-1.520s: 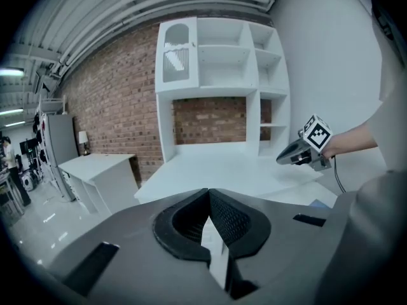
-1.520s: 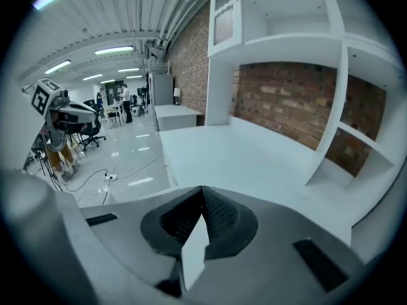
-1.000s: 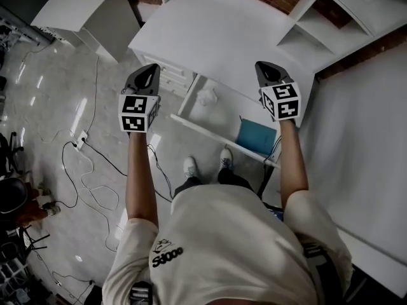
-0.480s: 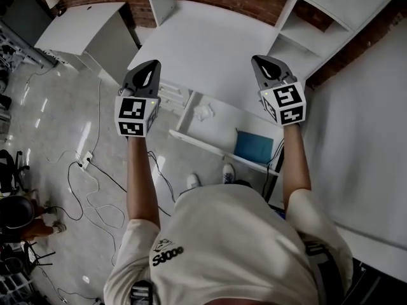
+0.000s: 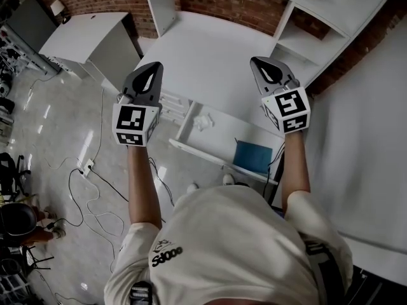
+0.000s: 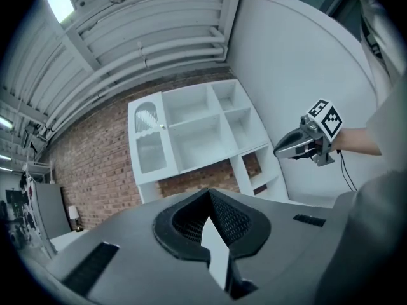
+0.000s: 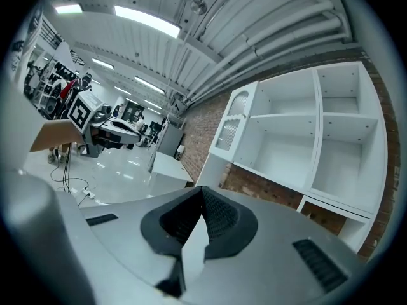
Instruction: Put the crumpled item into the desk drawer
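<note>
Crumpled item (image 5: pixel 202 121), a small white wad, probably paper or tissue, lies inside the open desk drawer (image 5: pixel 191 148) at its left end, well apart from a blue thing (image 5: pixel 252 156). It should be light, soft and easily squashed; a pinch across its bulk would do. Left gripper (image 5: pixel 147 78) and right gripper (image 5: pixel 268 74) hover higher up, jaws closed on nothing, with the wad between them.

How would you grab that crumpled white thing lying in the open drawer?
Probably by its bunched-up top, coming straight down from above: the crumpled item lies on the floor of the open drawer, near its left end, and the walls hinder a sideways approach.
</note>
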Demonstrator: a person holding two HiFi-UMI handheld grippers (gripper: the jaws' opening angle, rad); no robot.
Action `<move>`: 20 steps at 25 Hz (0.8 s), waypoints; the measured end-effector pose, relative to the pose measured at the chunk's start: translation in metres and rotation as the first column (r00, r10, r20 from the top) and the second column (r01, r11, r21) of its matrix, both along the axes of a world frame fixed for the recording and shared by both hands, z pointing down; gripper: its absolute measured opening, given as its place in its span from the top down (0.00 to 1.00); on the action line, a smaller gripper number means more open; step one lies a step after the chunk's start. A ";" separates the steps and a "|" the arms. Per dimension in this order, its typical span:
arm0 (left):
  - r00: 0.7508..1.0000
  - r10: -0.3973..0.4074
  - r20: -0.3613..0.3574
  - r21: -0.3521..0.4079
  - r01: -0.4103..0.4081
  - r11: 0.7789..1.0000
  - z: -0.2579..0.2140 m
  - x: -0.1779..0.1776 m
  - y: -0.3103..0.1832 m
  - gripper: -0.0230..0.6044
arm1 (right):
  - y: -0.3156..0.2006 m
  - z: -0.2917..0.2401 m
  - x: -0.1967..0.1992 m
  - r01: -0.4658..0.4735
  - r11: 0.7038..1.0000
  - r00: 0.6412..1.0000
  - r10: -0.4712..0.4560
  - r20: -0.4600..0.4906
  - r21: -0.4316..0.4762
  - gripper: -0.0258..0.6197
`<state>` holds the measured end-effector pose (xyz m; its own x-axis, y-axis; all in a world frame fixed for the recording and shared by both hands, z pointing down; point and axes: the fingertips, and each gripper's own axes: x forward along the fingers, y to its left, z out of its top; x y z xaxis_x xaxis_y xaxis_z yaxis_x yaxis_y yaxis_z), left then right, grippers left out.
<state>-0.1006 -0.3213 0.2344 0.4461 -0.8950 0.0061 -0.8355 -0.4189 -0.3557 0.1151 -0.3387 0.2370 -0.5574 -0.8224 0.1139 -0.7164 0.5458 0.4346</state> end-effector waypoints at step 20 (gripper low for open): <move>0.999 -0.031 0.035 0.070 0.028 0.997 -0.018 0.006 -0.007 0.93 | -0.010 -0.012 -0.009 0.039 0.999 0.999 -0.038 -0.012 0.031 0.95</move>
<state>-0.0947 -0.3285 0.2162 0.4201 -0.9066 -0.0406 -0.8333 -0.3677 -0.4127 0.1057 -0.3490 0.2251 -0.5875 -0.8036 0.0950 -0.6902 0.5590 0.4595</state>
